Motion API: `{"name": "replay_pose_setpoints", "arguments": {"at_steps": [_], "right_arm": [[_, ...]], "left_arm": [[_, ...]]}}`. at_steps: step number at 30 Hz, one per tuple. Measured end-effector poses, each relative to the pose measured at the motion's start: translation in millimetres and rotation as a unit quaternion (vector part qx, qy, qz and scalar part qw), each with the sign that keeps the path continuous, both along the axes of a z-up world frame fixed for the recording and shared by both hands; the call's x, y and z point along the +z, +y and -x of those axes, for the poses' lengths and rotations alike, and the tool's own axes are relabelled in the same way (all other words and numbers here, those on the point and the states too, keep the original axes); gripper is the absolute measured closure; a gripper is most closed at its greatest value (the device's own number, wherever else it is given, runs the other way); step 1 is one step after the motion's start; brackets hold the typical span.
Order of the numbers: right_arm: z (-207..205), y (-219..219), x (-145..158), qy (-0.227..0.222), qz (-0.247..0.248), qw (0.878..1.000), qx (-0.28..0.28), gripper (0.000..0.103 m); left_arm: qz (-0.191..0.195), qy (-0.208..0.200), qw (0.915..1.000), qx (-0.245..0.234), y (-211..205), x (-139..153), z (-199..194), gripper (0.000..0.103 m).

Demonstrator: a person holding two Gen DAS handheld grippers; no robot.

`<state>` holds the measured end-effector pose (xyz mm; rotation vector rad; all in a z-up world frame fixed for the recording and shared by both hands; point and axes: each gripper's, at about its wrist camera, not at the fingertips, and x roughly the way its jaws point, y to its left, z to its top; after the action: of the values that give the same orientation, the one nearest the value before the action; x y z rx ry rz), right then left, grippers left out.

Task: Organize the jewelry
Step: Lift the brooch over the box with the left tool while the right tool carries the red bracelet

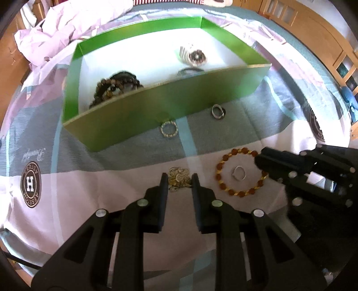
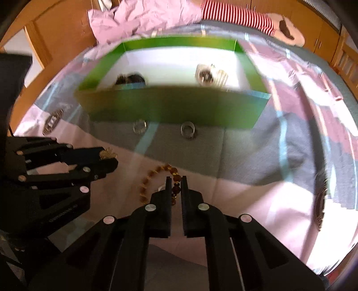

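An amber and gold bead bracelet [image 1: 233,193] lies on the bedspread with a small silver ring [image 1: 239,173] inside its loop. My right gripper [image 2: 176,179] is shut on the bracelet [image 2: 154,172], with beads showing between its pads. In the left wrist view the right gripper [image 1: 260,157] sits at the loop's upper right. My left gripper [image 1: 179,176] stands open, its fingers straddling a small heap of gold chain [image 1: 179,179] on the cloth. From the right wrist view the left gripper [image 2: 110,156] is at the left, the gold chain [image 2: 108,153] at its tips.
A green box [image 1: 170,105] stands beyond, holding dark bead bracelets [image 1: 116,82], a watch [image 1: 193,56] and a bangle [image 1: 190,71]. Before its front wall lie a sparkly ring [image 1: 169,129] and a silver ring [image 1: 218,111]. A striped sleeve [image 2: 237,15] and crumpled pink bedding [image 1: 67,24] lie at the far edge.
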<state>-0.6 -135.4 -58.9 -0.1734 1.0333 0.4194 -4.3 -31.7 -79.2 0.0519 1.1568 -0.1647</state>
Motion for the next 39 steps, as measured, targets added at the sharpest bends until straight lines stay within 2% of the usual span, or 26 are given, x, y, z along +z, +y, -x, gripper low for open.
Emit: {"name": "replay_pose_setpoints", "arguments": {"at_steps": [6,14,20,22,24,27,32,35,39], "right_arm": [[-1,-2,25,-0.028,-0.005,1.0,0.001,0.095],[-1,3,17,-0.016,0.0,1.0,0.003,0.095],[-2,0,23,-0.025,-0.007,1.0,0.0,0.095],[-5,-1,28,-0.031,-0.011,0.999,-0.004,0.095],[-10,-3,36,-0.039,-0.017,0.999,-0.007,0.095],[-22,-2,54,-0.06,-0.032,0.998,-0.011,0.095],[-61,-1,77,-0.1,-0.058,0.993,-0.027,0.095],[-88,0,73,-0.1,-0.065,0.992,-0.042,0.095],[-116,6,49,-0.082,-0.041,0.994,-0.05,0.095]], "left_arm": [[0.009,-0.015,0.9998,-0.002,3,13,6,0.082],[0.008,-0.014,0.9999,-0.002,5,13,7,0.082],[0.009,-0.014,0.9999,-0.001,5,14,7,0.082],[0.015,-0.015,0.9998,-0.002,6,17,7,0.082],[0.036,-0.016,0.9992,-0.005,11,28,4,0.082],[0.069,-0.034,0.997,0.0,27,56,-9,0.082],[0.084,-0.081,0.9928,0.024,54,97,-45,0.082],[0.098,-0.078,0.9915,0.035,65,94,-69,0.082],[0.101,-0.053,0.9923,0.049,71,66,-92,0.082]]}}
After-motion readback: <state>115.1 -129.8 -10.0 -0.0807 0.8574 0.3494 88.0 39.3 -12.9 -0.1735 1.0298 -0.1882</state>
